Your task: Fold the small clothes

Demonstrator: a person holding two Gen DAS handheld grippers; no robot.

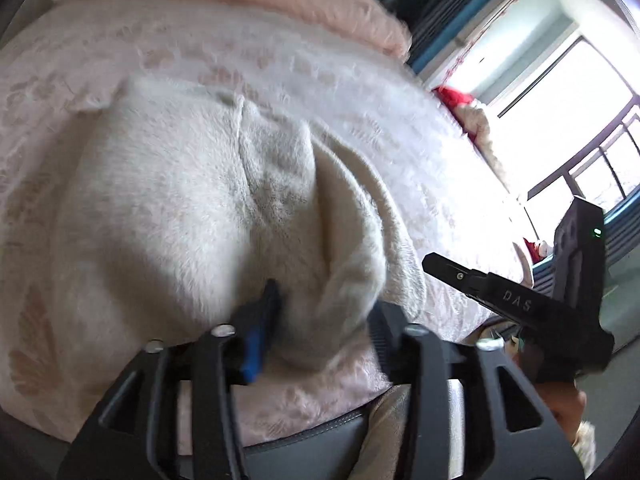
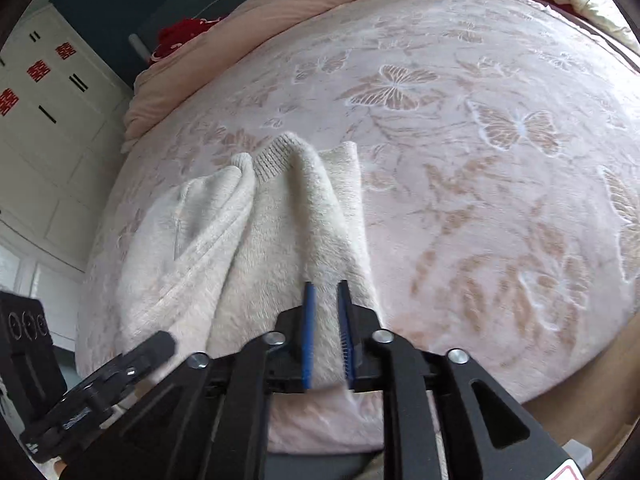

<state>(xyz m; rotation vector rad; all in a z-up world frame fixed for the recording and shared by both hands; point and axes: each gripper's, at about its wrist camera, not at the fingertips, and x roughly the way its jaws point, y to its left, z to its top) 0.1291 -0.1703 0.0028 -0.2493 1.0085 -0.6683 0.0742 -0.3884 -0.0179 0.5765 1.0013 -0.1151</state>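
Note:
A small cream fuzzy knit sweater (image 1: 180,200) lies bunched on the pink butterfly bedspread (image 1: 360,92). My left gripper (image 1: 320,312) stands at the sweater's near edge with its jaws wide apart around a raised fold of the cloth; the view is blurred. In the right wrist view the sweater (image 2: 256,240) runs away from me, its ribbed cuff at the far end. My right gripper (image 2: 326,296) is shut on the sweater's near edge, cloth pinched between the blue pads (image 2: 308,332). The right gripper also shows in the left wrist view (image 1: 436,262), and the left gripper at the lower left of the right wrist view (image 2: 160,342).
A pink duvet (image 2: 280,4) is rolled along the bed's far end. Red cushions (image 2: 180,32) lie by it. White cabinets (image 2: 48,120) stand to the left. A bright window (image 1: 560,92) is at the right, beyond the bed's edge.

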